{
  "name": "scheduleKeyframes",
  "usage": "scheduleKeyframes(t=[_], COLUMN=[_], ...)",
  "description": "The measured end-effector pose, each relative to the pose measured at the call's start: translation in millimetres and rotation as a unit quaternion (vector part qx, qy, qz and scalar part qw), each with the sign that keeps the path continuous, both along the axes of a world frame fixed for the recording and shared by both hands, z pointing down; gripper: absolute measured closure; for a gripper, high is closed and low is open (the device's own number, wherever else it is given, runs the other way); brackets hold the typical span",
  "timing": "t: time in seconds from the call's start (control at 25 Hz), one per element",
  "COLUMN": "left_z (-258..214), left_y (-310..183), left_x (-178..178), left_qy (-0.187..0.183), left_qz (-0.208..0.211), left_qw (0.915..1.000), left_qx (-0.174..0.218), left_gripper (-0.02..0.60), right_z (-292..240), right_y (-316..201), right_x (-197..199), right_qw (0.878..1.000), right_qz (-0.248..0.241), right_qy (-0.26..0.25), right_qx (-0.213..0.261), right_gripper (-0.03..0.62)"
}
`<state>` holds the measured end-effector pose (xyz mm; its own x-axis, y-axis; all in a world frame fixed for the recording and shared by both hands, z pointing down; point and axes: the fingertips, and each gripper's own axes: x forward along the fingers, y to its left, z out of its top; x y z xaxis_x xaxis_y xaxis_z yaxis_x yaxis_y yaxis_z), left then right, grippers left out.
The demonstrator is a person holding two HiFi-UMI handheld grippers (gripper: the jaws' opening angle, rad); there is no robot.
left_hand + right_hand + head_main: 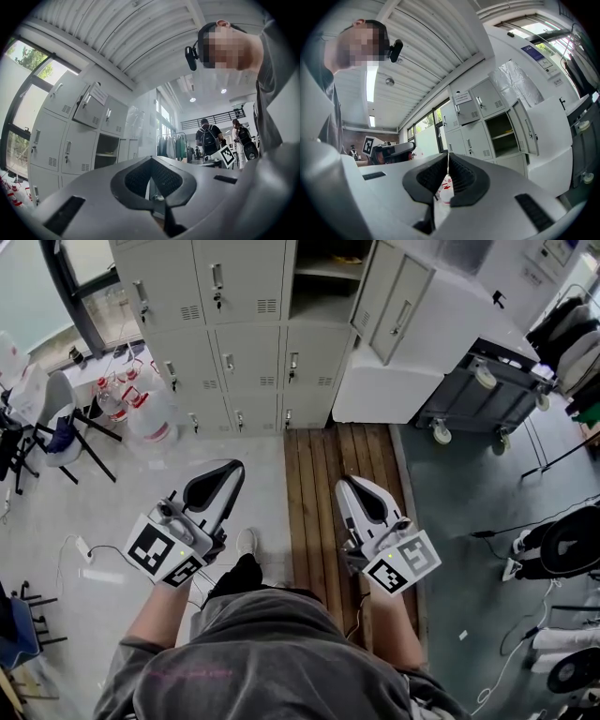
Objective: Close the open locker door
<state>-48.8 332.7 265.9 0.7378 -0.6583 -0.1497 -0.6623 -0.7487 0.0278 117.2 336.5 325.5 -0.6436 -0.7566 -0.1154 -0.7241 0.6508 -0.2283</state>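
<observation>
A bank of grey lockers (234, 343) stands ahead of me. One upper compartment (323, 277) is open, its door (398, 301) swung out to the right. In the right gripper view the same door (525, 129) hangs beside the shelfed opening (502, 133). The left gripper view shows the opening (107, 151) as well. My left gripper (232, 468) and right gripper (345, 484) are held low in front of my body, well short of the lockers. Both are shut with nothing between the jaws, seen at the left gripper (151, 159) and right gripper (448, 154).
Water jugs (150, 413) and a chair (56, 418) stand at the left. A white cabinet (384, 381) and a grey wheeled cart (487, 390) sit right of the lockers. A wooden board strip (333, 493) runs underfoot. Two people with backpacks (208, 138) stand far off.
</observation>
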Motion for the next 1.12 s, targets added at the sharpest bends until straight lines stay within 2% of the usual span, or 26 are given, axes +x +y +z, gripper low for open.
scheduleKeyframes(t=[0.28,0.48,1.12], left_z=[3.7,10.3,30.7], left_y=[-35.6,-74.9,-287.5], left_x=[2.1,-11.4,-92.0], left_qy=[0.000,0.004,0.010], left_qz=[0.008,0.014,0.046], left_qw=[0.9999,0.9999,0.9984], left_qx=[0.007,0.004,-0.032], left_gripper=[0.568,0.568,0.568], right_z=[-0.5,4.9,8.7], right_y=[-33.9,-67.0,-257.9], right_x=[4.2,-7.8,-87.9], right_qw=[1.000,1.000,0.998], right_qz=[0.012,0.019,0.057], right_qy=[-0.001,0.003,0.022], right_qx=[0.012,0.007,-0.026], right_gripper=[0.569,0.569,0.569])
